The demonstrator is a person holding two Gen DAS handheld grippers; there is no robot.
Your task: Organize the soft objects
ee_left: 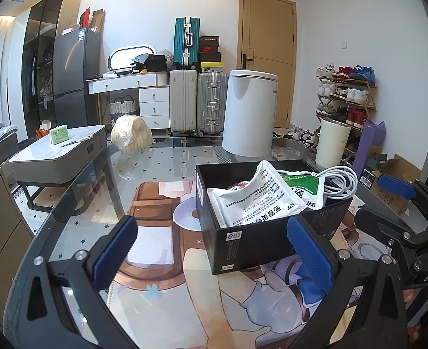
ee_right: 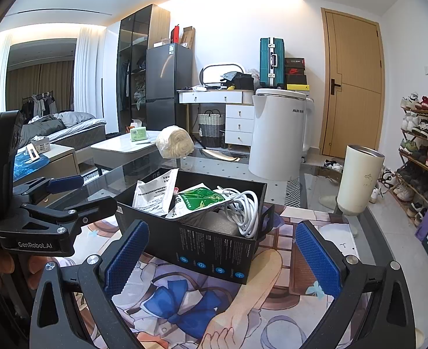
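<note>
Currently both left tongs [ee_left: 211, 250] and right tongs [ee_right: 222, 256] gape wide, holding nothing, with the black box [ee_right: 202, 247] of sachets [ee_left: 257, 200] and white cable [ee_right: 243, 209] just ahead between them; advise pinching loose pouch edges, not box wall.

White walls; wooden door [ee_left: 268, 55] at 1 o'clock; grey fridge [ee_left: 74, 75] at 10; shoe rack [ee_left: 348, 99] at 3; tiled floor [ee_left: 167, 163].

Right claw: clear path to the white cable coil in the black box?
Probably yes. The right claw is open and empty; the white cable coil lies exposed at the black box's near corner, nothing covering it.
</note>
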